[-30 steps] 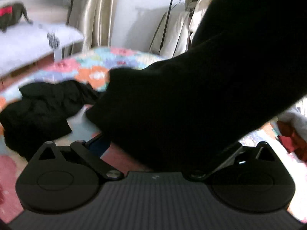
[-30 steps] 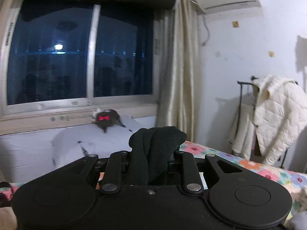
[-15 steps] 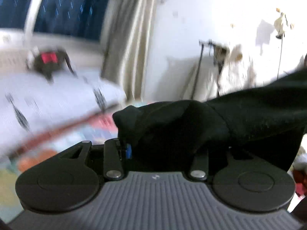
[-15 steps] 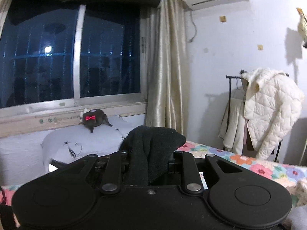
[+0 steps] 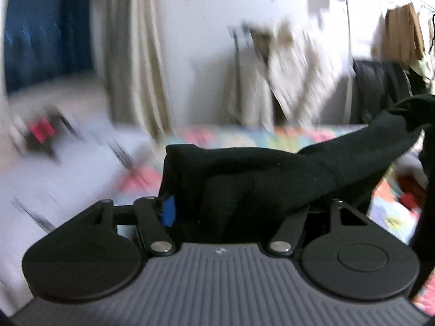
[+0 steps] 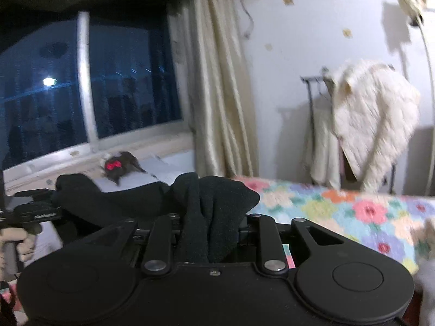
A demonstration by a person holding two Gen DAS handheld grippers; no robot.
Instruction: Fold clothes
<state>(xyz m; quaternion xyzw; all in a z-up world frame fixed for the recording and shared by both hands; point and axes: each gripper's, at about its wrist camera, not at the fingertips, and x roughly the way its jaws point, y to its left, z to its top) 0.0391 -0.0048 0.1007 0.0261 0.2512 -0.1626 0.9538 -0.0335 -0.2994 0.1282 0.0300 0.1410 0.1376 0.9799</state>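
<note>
A black garment [image 5: 244,174] is bunched between the fingers of my left gripper [image 5: 228,206], which is shut on it; the cloth stretches away to the right in the air. My right gripper [image 6: 212,217] is shut on another part of the same black garment [image 6: 214,203], and the cloth runs left toward the left gripper, seen in the right wrist view [image 6: 35,212] held by a hand. Both fingertips are hidden by cloth. The garment hangs above the bed.
A bed with a floral quilt [image 6: 353,212] lies below. A white pillow with a dark plush toy [image 6: 117,165] sits by the window [image 6: 108,87]. A clothes rack with a white padded jacket [image 6: 372,119] stands at the wall, next to cream curtains [image 6: 223,95].
My left gripper closed on the black garment and lifted it off the bed, swinging its view up and to the right. The right gripper tilted and the cloth now spans between both.
</note>
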